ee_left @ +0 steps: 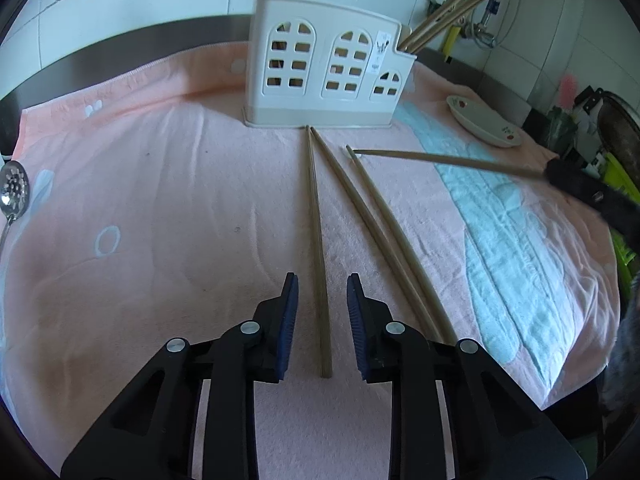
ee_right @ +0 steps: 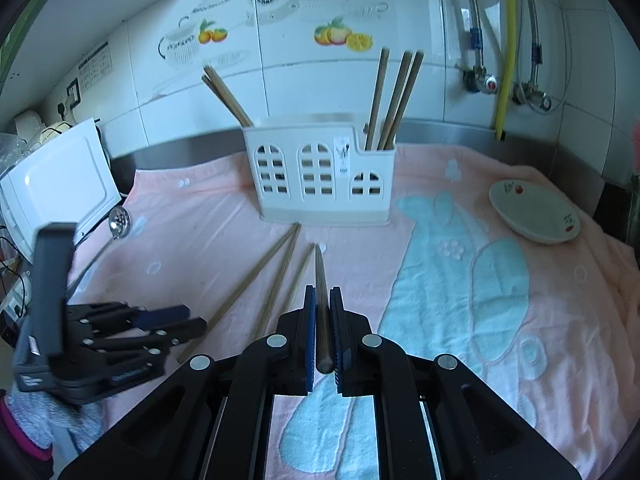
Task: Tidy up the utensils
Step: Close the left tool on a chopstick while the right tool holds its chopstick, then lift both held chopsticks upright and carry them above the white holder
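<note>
Pink towel: left gripper spread; right gripper pinches chopstick.

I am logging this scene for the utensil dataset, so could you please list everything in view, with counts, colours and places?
Utensil holder: one, white, windowed front, back of the towel.
Chopsticks in holder: two at its left end, three at its right end, wooden.
Loose chopsticks: three, wooden, lying on the towel before the holder.
Held chopstick: one, wooden, in the right gripper.
Towel: one, pink with blue shapes, covering the counter.
Dish: one, white, right side of the towel.
Slotted spoon: one, metal, left edge.
Microwave: one, white, far left.
Left gripper: black, open around one loose chopstick.
Right gripper: black, shut.
</note>
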The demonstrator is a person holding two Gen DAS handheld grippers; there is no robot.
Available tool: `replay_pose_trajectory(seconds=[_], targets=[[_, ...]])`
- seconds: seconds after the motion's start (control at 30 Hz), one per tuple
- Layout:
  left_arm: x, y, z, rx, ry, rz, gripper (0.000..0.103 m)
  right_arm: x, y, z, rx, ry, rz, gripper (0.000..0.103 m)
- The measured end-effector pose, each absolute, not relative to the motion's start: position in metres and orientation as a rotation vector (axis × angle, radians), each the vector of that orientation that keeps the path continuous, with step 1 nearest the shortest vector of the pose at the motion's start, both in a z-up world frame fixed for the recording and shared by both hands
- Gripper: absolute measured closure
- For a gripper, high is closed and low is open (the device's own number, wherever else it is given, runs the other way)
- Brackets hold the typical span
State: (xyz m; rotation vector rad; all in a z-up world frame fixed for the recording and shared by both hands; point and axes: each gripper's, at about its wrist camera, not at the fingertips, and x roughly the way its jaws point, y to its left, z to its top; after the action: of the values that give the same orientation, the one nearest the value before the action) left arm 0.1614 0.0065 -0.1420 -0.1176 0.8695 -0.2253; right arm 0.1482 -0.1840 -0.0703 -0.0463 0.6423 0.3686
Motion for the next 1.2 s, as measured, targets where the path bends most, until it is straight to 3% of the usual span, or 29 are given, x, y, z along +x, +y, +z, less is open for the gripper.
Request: replay_pose_trajectory(seconds=[0.13, 0.33, 1.2], targets=[[0.166, 0.004, -0.148, -0.115, 0.890, -0.214, 0.083, 0.146, -0.187, -0.061, -0.051, 0.624, 0.369, 0.096], [0.172, 0.000, -0.152, -0.073, 0.905, -0.182, 0.097, 0.142, -0.190, -0.051, -0.068, 0.604, 0.371, 0.096], [0.160, 0.018, -0.016, -0.028, 0.642, -0.250, 0.097, 0.175, -0.181, 0.011, -0.162, 0.639, 0.449, 0.096]])
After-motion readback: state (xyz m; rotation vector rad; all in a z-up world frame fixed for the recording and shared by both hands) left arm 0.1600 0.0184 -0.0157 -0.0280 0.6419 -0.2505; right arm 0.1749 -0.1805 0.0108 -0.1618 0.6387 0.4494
